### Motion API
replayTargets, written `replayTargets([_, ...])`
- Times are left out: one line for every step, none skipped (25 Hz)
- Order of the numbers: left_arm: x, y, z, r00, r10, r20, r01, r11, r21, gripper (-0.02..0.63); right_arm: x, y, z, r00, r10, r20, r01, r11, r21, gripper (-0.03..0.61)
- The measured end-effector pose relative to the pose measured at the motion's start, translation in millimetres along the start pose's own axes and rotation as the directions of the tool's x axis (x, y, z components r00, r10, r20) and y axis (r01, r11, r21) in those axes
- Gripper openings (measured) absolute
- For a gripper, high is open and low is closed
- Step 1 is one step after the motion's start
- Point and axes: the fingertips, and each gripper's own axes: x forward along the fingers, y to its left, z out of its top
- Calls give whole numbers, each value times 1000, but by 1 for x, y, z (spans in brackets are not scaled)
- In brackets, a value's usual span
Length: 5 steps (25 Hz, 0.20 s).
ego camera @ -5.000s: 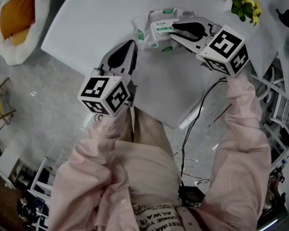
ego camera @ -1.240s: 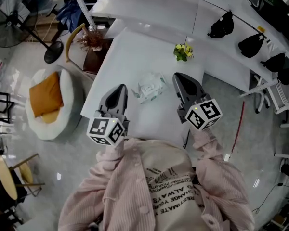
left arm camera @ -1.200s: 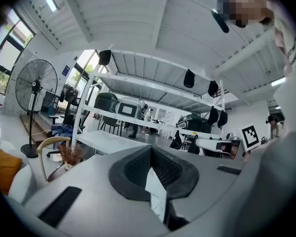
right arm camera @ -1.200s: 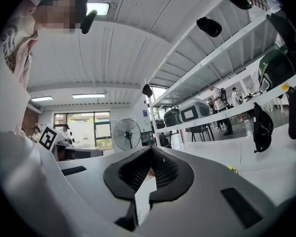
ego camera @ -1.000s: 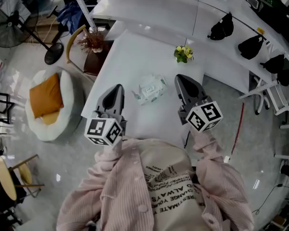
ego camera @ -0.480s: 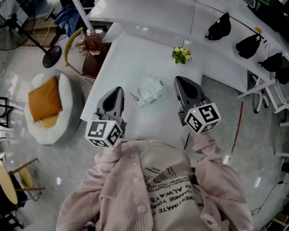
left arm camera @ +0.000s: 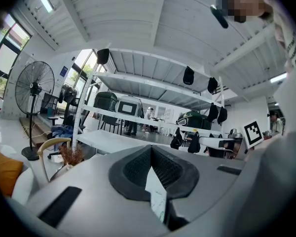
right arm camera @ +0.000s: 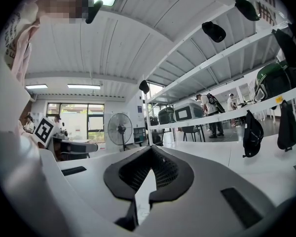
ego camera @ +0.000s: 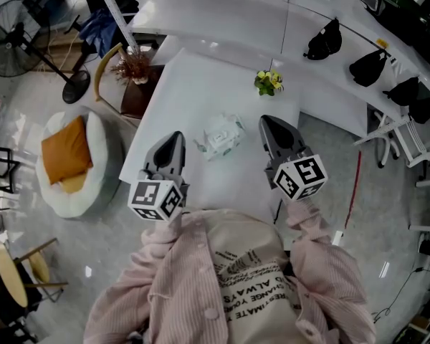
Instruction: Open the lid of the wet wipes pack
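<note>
1. Head view: we see the wet wipes pack lying on the white bench, near the bench's middle, with a small yellow-flowered plant at approx. 1 o'clock of it.
2. L claw: held above the bench's near edge, the pack at its 3 o'clock and well apart from it. In the left gripper view the L claw's pads are pressed together at the tips, w/ nothing pinched.
3. R claw: the pack sits at approx. 9 o'clock of it, also apart, no contact. In the right gripper view the pads meet tip to tip; again nothing is pinched.
4. Both gripper views look out across the room (shelving, a fan), not at the pack, so we judge both claws to be pointing roughly level rather than down at the bench.
5. Progress: the pack looks crumpled, but its lid is too small in the head view for us to tell open from closed.
6. Judgement: neither claw is engaged w/ the pack. If the lid is closed, the whole job remains, i.e. steady the pack w/ one claw and lift the flap w/ the other.
</note>
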Motion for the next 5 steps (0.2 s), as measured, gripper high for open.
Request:
replayTargets([0,0,0,1000,0,-1,0,1000,-1,-2,0,0,0,1000,-1,-2,1,1000,0,-2])
replayTargets([1,0,0,1000,0,-2,0,1000,-3,-2,0,-1,0,1000,-2,-3,2,1000,0,-2])
replayTargets([2,0,0,1000,0,-2,0,1000,-5,-1,1,-2,0,1000,-3,-5,3,1000,0,-2])
replayTargets([2,-1,0,1000,0,-2,0,1000,-7,-2,1,-3,-1,1000,-3,-6,3,1000,0,-2])
replayTargets([3,-1,-1,1000,0,-2,0,1000,-8,0,1,-3,-1,1000,-4,-7,4,1000,0,-2])
